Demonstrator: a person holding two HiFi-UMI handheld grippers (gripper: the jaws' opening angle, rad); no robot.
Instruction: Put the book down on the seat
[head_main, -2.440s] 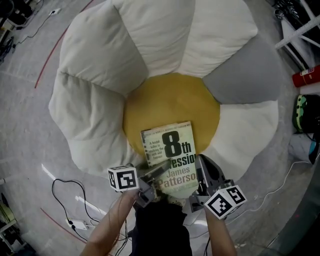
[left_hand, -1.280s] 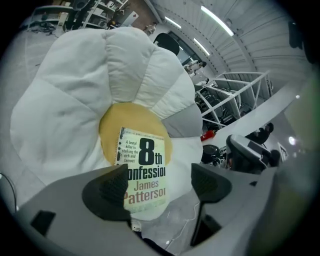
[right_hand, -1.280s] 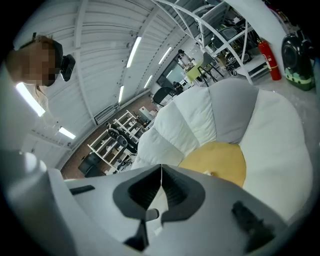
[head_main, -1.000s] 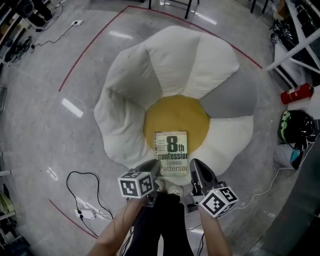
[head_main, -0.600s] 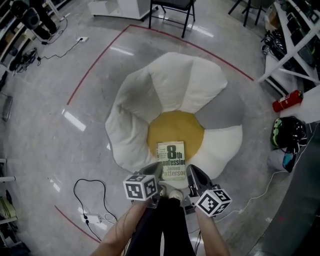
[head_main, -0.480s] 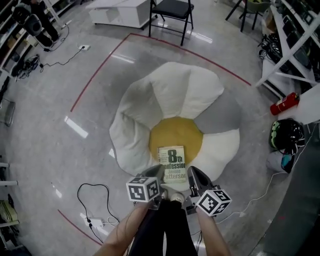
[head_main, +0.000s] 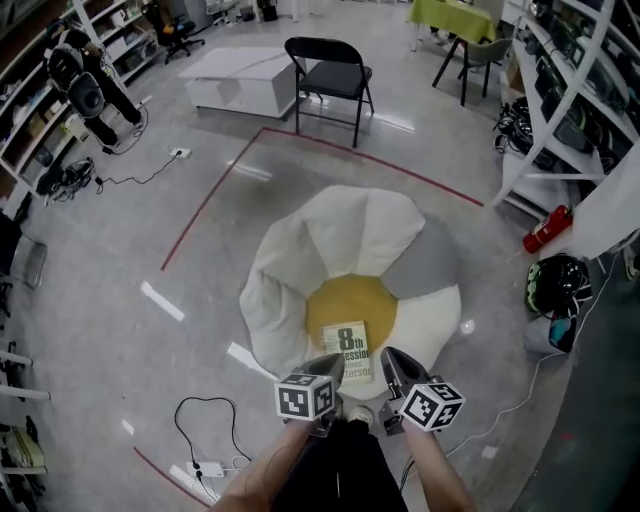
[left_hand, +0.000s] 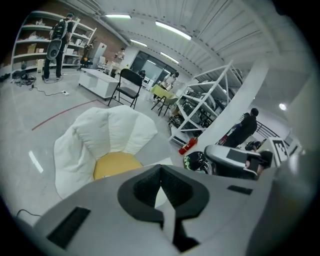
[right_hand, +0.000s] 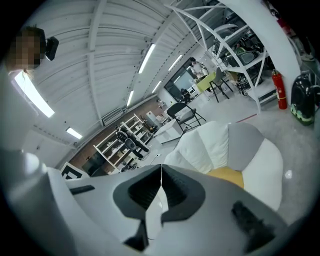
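**Jaws closed and empty; book at rest on the seat**

Jaws of both tools are pressed together with nothing pinched. In the left gripper view the dark pads of the left gripper (left_hand: 160, 171) meet along a single seam. The same closed seam is seen on the right gripper (right_hand: 161, 170) in the right gripper view. In the head view the two grippers are held side by side, close to the person's body and well above the floor. Neither is in contact with any object.

The book (head_main: 352, 349) lies flat and cover-up on the seat (head_main: 345, 235), a flower-shaped floor cushion of pale petals. It rests on the near part of the yellow centre (head_main: 350, 298). Its near edge is hidden behind the gripper tips in the head view.

This placement is judged sensible. The centre appears to be the dished part ringed by raised petals, so a flat book is unlikely to slide off. No grip is needed while the book is borne by the cushion, which would account for the empty, closed jaws.

A folding chair (head_main: 330, 62) stands well beyond the seat, and a fire extinguisher (head_main: 546, 229) lies to its right. Neither appears to be involved. The task is judged complete as the objects now lie.
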